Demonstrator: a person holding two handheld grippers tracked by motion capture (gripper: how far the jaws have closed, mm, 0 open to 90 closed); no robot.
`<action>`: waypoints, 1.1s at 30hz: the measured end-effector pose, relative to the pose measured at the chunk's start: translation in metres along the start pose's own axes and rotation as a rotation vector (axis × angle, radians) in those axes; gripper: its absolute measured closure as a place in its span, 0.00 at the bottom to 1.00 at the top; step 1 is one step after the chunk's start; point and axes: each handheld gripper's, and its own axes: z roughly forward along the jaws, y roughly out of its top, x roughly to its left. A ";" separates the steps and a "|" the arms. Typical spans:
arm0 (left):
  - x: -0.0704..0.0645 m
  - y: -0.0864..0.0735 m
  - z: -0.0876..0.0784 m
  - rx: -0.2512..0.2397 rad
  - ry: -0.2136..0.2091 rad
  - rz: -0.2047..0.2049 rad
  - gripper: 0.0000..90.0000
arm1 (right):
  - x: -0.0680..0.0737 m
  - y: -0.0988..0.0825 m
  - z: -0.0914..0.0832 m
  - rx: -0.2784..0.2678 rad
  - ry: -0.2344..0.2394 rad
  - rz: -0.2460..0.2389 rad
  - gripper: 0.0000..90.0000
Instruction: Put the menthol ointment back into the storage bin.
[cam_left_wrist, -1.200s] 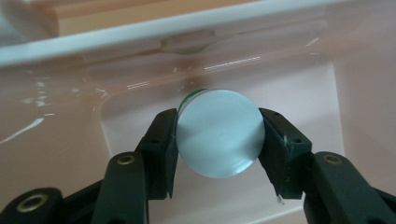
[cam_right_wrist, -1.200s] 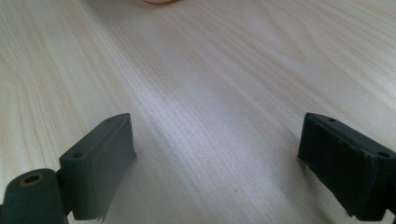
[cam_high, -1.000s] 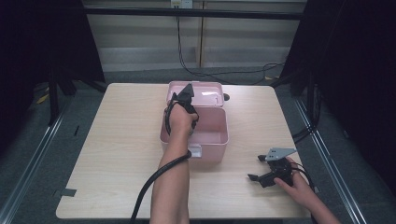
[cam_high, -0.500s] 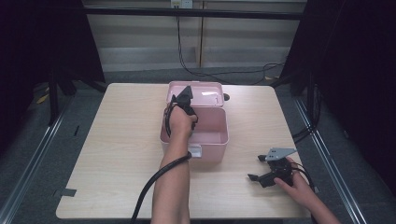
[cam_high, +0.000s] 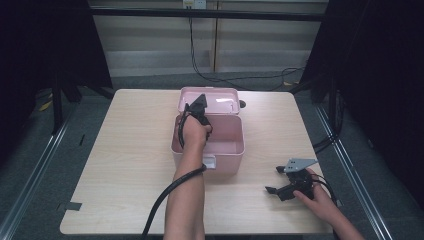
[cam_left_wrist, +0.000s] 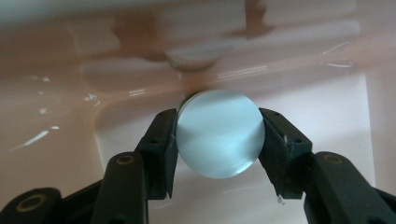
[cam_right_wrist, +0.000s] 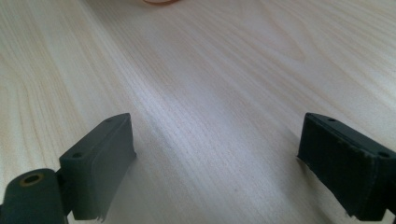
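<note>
Pale blue-white round disc (cam_left_wrist: 218, 133) pinched edge-on between the pads of the left gripper (cam_left_wrist: 218, 140), inside the pink box (cam_high: 235, 145). Box stands open near the far edge of the wooden table (cam_high: 125, 150), lid tipped back. Left gripper (cam_high: 197, 112) reaches down into it from above. Right gripper (cam_high: 287, 184) rests near the table's near right corner, jaws spread wide, nothing between them.

Counted on the wooden table (cam_high: 125, 165)

One pink lidded box (cam_high: 227, 150), one pale round disc (cam_left_wrist: 217, 133) (clamped inside the box), two grippers – left gripper (cam_left_wrist: 217, 140), right gripper (cam_high: 280, 182) – and two forearms are seen.
</note>
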 end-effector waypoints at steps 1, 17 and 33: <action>0.000 0.000 0.000 0.001 0.001 0.003 0.55 | 0.000 0.000 0.000 0.000 0.000 0.000 0.11; 0.000 -0.003 0.002 -0.002 -0.002 0.005 0.52 | 0.000 0.000 0.000 0.000 0.000 0.000 0.11; 0.004 -0.007 -0.008 -0.019 -0.023 0.008 0.36 | 0.000 0.000 0.000 -0.001 0.000 0.002 0.11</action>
